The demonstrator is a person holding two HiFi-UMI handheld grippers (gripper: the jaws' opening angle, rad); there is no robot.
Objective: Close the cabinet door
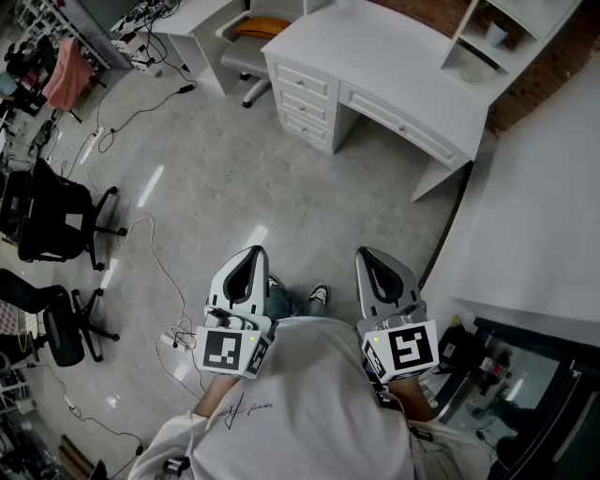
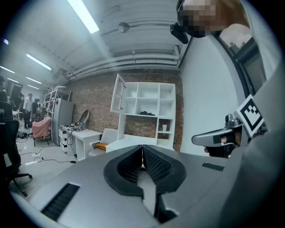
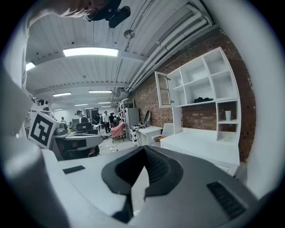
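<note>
A white shelf cabinet (image 2: 149, 107) stands on a white desk (image 1: 394, 66) against the brick wall. Its glass door (image 2: 118, 93) at the upper left hangs swung open; the right gripper view shows this door (image 3: 163, 89) too. In the head view only the cabinet's lower shelves (image 1: 497, 28) show at the top right. Both grippers are held close to the person's body, a few steps from the desk. My left gripper (image 1: 251, 255) is shut with nothing between its jaws. My right gripper (image 1: 369, 255) is likewise shut and empty.
Black office chairs (image 1: 52, 220) stand at the left, with cables (image 1: 155, 253) trailing over the grey floor. A white chair with an orange cushion (image 1: 253, 33) sits beside the desk. A white wall panel (image 1: 534, 225) runs along the right. People stand far back in the room (image 3: 104, 119).
</note>
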